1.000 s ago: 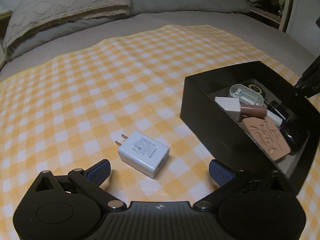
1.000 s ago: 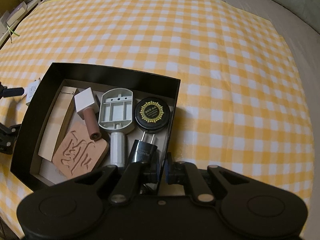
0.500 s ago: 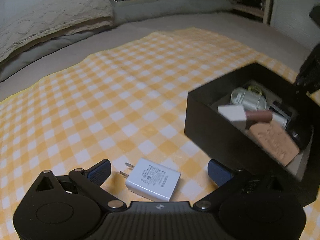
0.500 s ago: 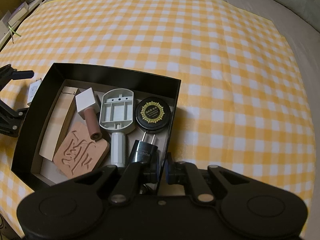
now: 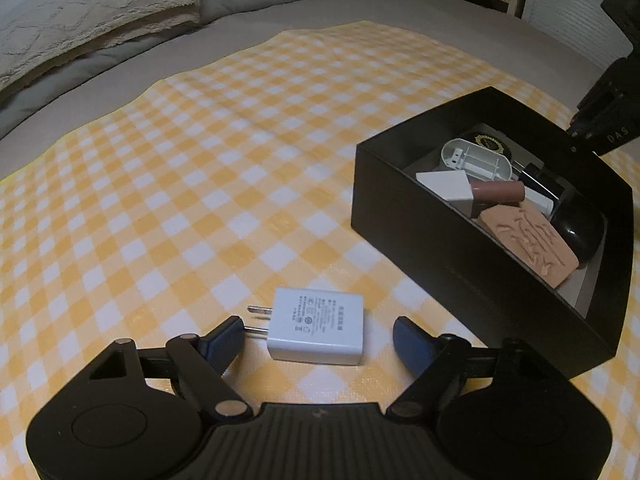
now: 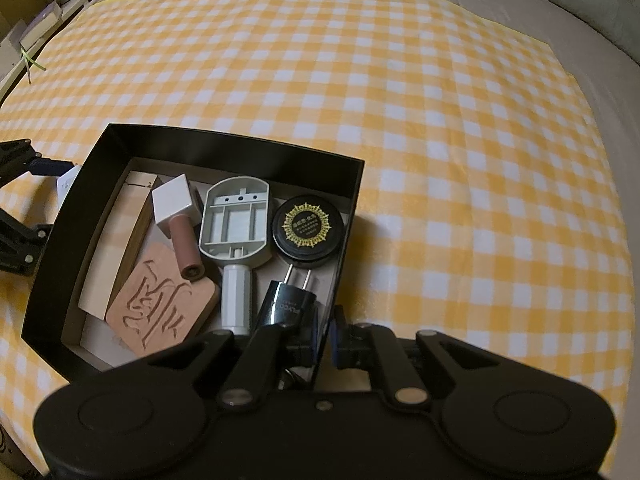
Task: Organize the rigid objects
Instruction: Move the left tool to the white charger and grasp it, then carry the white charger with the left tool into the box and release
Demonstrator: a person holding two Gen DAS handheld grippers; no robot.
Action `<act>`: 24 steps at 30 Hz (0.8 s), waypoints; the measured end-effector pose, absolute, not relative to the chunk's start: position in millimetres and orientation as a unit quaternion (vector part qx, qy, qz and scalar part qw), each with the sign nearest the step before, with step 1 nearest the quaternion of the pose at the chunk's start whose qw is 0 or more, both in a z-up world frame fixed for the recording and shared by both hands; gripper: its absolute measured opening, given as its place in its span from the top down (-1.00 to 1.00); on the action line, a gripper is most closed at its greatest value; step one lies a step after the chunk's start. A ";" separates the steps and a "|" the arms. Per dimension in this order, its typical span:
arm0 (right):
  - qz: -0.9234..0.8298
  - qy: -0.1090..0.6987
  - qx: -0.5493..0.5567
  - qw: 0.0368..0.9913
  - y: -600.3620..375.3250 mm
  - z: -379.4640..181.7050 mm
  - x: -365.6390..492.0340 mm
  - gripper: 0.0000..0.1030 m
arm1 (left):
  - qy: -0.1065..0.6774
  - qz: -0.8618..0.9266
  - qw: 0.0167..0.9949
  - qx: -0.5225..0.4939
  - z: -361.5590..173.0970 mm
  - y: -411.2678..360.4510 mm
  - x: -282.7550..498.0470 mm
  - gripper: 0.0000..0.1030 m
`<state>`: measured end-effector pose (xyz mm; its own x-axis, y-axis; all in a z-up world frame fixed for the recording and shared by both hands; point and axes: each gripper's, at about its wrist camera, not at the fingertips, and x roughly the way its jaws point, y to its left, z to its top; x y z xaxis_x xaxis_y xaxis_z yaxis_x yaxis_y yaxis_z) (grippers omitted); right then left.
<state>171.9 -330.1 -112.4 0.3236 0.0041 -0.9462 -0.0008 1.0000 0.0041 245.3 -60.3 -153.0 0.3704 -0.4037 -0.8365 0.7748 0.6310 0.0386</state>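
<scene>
Bedding (image 5: 280, 12) in grey lies beneath a yellow-and-white checked cloth (image 5: 200, 152), which carries all items; black box (image 5: 460, 264) sits on the cloth to the right in the left wrist view, holding a carved tan block (image 6: 160, 300), a grey plastic housing (image 6: 236, 224), a round black tin with gold emblem (image 6: 308, 226), a white-capped brown tube (image 6: 176, 212) and a black plug (image 6: 290, 304); right tongs (image 6: 324, 340) are closed across the box's near wall, one finger inside and one outside; whether the inner finger also touches the black plug, I cannot tell; left tongs (image 5: 318, 338) stand open low over the cloth, blue fingertips (image 5: 224, 338) on either side of a white charger (image 5: 316, 330); charger lies flat on the cloth, outside the box and just beside it, prongs pointing toward the left fingertip, not gripped.
</scene>
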 end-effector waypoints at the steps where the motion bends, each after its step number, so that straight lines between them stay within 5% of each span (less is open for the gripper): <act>1: 0.001 0.582 0.000 0.813 -329.7 -112.6 172.1 0.86 | 0.422 -0.365 0.801 0.219 -152.5 -61.0 245.8 -0.58; 7: 0.001 0.582 0.000 0.813 -329.2 -112.4 172.3 0.86 | 0.430 -0.335 0.812 0.208 -153.9 -66.3 257.3 -0.56; 10: 0.001 0.583 0.000 0.812 -329.2 -113.2 173.0 0.86 | 0.428 -0.340 0.809 0.214 -155.0 -67.6 256.7 -0.26; 24: -0.018 0.592 0.010 0.806 -328.6 -117.1 180.4 0.88 | 0.449 -0.267 0.844 0.122 -124.0 -50.4 251.9 -0.25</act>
